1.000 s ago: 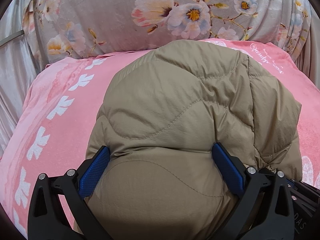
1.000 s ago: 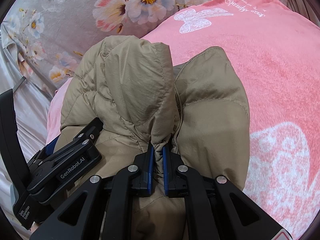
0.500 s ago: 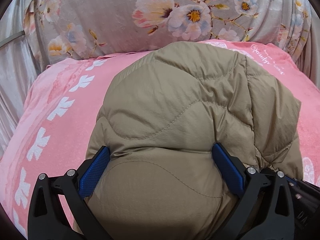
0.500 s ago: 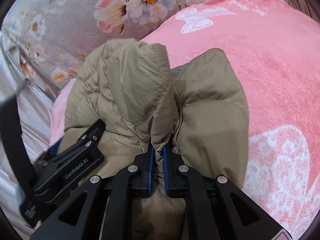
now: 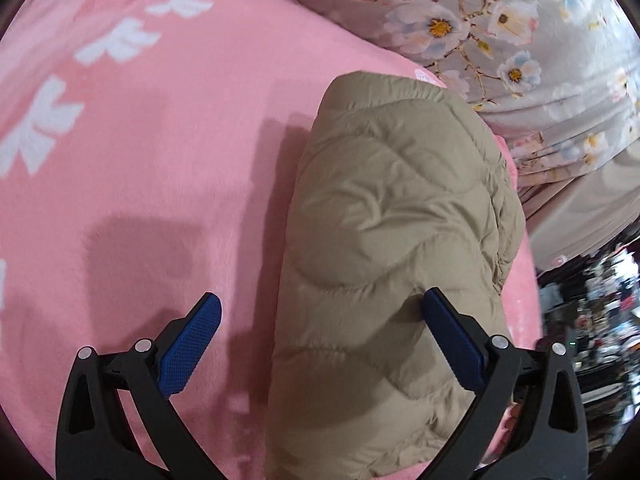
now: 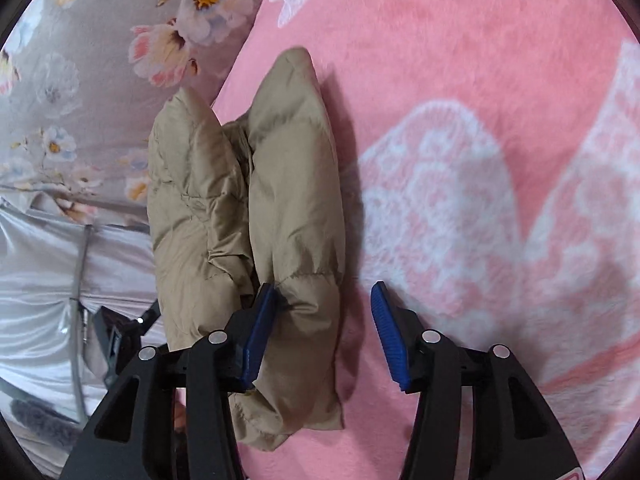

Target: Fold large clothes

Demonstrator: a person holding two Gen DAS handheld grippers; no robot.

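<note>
A tan quilted puffer jacket [image 5: 400, 232] lies folded into a thick bundle on the pink blanket [image 5: 140, 160]. My left gripper [image 5: 320, 344] is open; its right finger [image 5: 452, 336] touches the bundle's near right side, its left finger [image 5: 192, 340] stands over bare blanket. In the right wrist view the same jacket [image 6: 272, 208] shows as two stacked puffy layers at the blanket's left edge. My right gripper [image 6: 324, 332] is open; its left finger [image 6: 260, 328] rests against the bundle's near end, its right finger [image 6: 388, 332] is over the blanket.
A grey floral bedsheet [image 5: 520, 40] borders the pink blanket and also shows in the right wrist view [image 6: 80, 80]. Silvery fabric and a metal rod [image 6: 80, 280] lie off the bed's left. Cluttered dark shelves [image 5: 592, 320] stand at the far right.
The right gripper has opened and let go of the jacket fold. Both grippers have swung aside, so the folded bundle now lies free on the blanket, off-centre in both views.
</note>
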